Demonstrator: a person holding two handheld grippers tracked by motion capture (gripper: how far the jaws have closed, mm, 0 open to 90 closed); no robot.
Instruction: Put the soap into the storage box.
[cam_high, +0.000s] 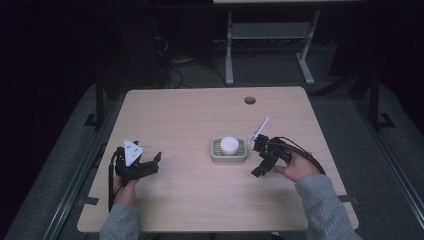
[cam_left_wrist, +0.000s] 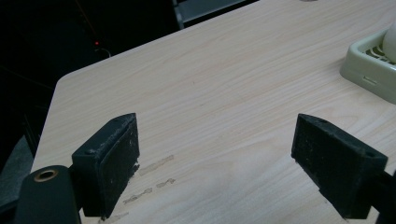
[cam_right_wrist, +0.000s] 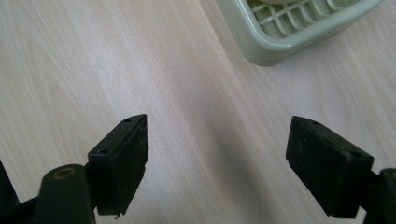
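Observation:
A pale green slatted soap dish (cam_high: 214, 150) sits mid-table with a round white soap bar (cam_high: 229, 145) on it. In the left gripper view the dish (cam_left_wrist: 369, 65) shows at the right edge, and the right gripper view has a corner of the dish (cam_right_wrist: 275, 39) at the top. My right gripper (cam_high: 259, 157) is just right of the dish, open, jaws over bare wood (cam_right_wrist: 217, 154). My left gripper (cam_high: 152, 162) hovers near the table's left side, open and empty (cam_left_wrist: 215, 158), well apart from the dish.
The light wooden table (cam_high: 200, 115) has a round cable hole (cam_high: 249, 100) near its far edge. Faint tape marks (cam_left_wrist: 154, 177) lie on the wood by my left gripper. A grey desk frame (cam_high: 270, 35) stands on the dark floor beyond the table.

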